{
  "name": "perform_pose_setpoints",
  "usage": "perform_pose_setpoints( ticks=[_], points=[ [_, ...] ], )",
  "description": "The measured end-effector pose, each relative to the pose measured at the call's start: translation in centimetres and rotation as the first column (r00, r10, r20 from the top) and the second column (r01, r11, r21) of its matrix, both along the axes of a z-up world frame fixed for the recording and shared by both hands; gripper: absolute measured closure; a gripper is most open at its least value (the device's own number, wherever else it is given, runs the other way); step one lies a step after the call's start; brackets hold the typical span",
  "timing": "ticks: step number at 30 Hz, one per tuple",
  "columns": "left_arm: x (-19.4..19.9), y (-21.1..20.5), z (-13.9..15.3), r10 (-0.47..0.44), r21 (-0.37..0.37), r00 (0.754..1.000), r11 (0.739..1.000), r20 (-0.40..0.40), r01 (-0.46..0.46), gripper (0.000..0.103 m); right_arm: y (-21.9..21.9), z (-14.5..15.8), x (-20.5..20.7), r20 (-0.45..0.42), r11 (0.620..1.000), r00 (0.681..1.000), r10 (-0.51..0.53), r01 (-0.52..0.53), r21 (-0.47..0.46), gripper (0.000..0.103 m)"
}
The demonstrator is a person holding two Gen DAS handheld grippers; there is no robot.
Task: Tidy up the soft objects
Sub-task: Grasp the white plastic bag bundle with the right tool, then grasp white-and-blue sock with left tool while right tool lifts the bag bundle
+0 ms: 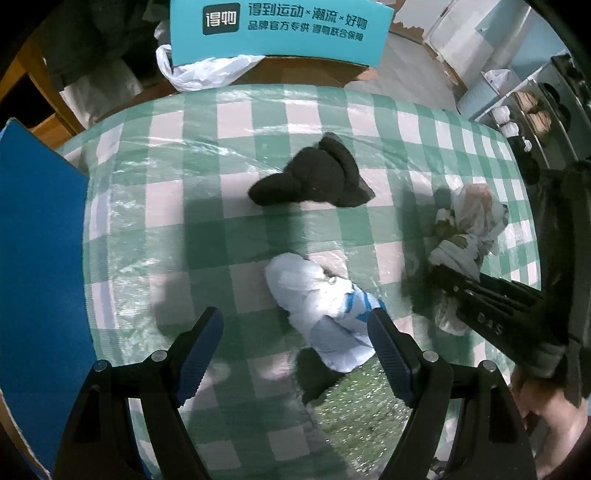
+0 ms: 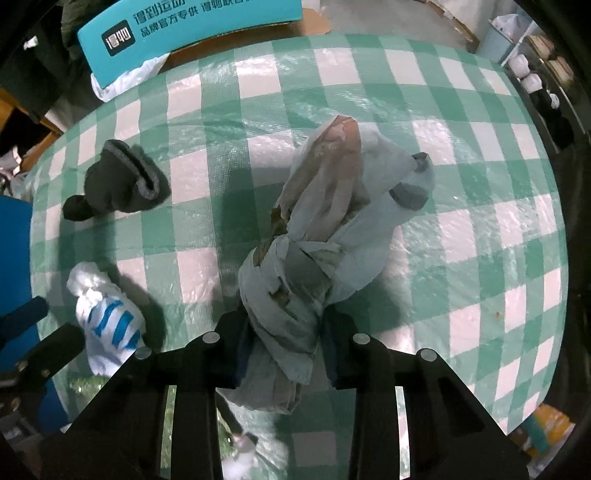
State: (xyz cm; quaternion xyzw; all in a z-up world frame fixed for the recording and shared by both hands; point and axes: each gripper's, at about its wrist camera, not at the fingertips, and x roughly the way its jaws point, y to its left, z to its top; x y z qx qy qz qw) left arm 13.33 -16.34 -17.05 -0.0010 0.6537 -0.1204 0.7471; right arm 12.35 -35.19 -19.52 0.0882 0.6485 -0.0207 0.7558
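Observation:
My right gripper (image 2: pixel 286 350) is shut on a knotted bundle of pale, stained socks (image 2: pixel 325 221), pinching its near end between both pads; the rest lies on the green-checked table (image 2: pixel 480 258). The left wrist view shows the same bundle (image 1: pixel 465 221) at the right with that gripper (image 1: pixel 443 280) on it. My left gripper (image 1: pixel 295 325) hangs open just above a rolled white sock with blue stripes (image 1: pixel 325 306), not touching it. A black sock bundle (image 1: pixel 314 173) lies further back, apart from both grippers.
A teal printed cardboard box (image 1: pixel 280 29) and a white plastic bag (image 1: pixel 199 70) stand beyond the table's far edge. A blue board (image 1: pixel 37 240) lines the left side. Shelves with shoes (image 1: pixel 528 110) are at the far right. A hand (image 1: pixel 554 413) holds the right gripper.

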Motion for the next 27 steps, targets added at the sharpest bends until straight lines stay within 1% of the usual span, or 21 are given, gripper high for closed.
perform_pose_setpoints(
  ticks=[7, 10, 12, 13, 17, 20, 23, 24, 25, 26, 27],
  points=[
    [-0.1, -1.5, -1.1, -0.002, -0.009, 1.000, 1.000, -0.024, 0.002, 0.021, -0.5, 1.8, -2.0, 0.026, 1.000, 1.000, 0.004, -0.004, -0.003, 0.072],
    [-0.1, -2.1, -1.7, 0.001, -0.005, 1.000, 1.000, -0.028, -0.001, 0.018, -0.9, 2.6, -2.9, 0.038, 1.000, 0.999, 0.008, -0.008, -0.002, 0.072],
    [-0.2, -2.3, -2.0, 0.003, 0.003, 1.000, 1.000, -0.022, -0.003, 0.017, -1.0, 3.2, -3.5, 0.049, 1.000, 0.999, 0.012, -0.012, -0.001, 0.072],
    [-0.1, -2.5, -2.2, -0.001, 0.006, 1.000, 1.000, -0.025, 0.001, 0.017, -0.6, 3.0, -3.0, 0.052, 1.000, 0.999, 0.012, -0.012, 0.002, 0.072],
    [-0.2, -3.0, -3.0, -0.018, 0.014, 0.999, 1.000, -0.040, 0.019, 0.017, -0.9, 3.4, -3.2, 0.064, 1.000, 0.998, 0.009, -0.010, 0.016, 0.072],
    [-0.4, -3.5, -3.3, -0.029, 0.016, 0.999, 0.999, -0.035, 0.030, 0.017, -1.2, 3.7, -3.4, 0.068, 1.000, 0.998, 0.008, -0.008, 0.010, 0.072],
    [-0.5, -3.8, -3.3, -0.050, 0.009, 0.998, 0.999, -0.025, 0.050, 0.026, -1.2, 3.6, -3.4, 0.068, 1.000, 0.998, 0.006, -0.007, 0.004, 0.072],
    [-0.5, -3.9, -3.3, -0.054, 0.010, 0.998, 0.999, -0.025, 0.054, 0.034, -1.2, 3.6, -3.4, 0.067, 1.000, 0.998, 0.004, -0.005, 0.008, 0.072],
    [-0.5, -4.0, -3.3, -0.056, 0.011, 0.998, 0.998, -0.023, 0.056, 0.045, -1.2, 3.5, -3.5, 0.066, 1.000, 0.998, 0.004, -0.004, 0.010, 0.072],
    [-0.5, -4.0, -3.3, -0.057, 0.014, 0.998, 0.998, -0.022, 0.057, 0.051, -1.1, 3.4, -3.4, 0.065, 1.000, 0.998, 0.004, -0.005, 0.010, 0.072],
    [-0.4, -4.0, -3.1, -0.056, 0.013, 0.998, 0.998, -0.021, 0.056, 0.062, -1.1, 3.4, -3.4, 0.064, 1.000, 0.998, 0.004, -0.005, 0.011, 0.072]
  ],
)
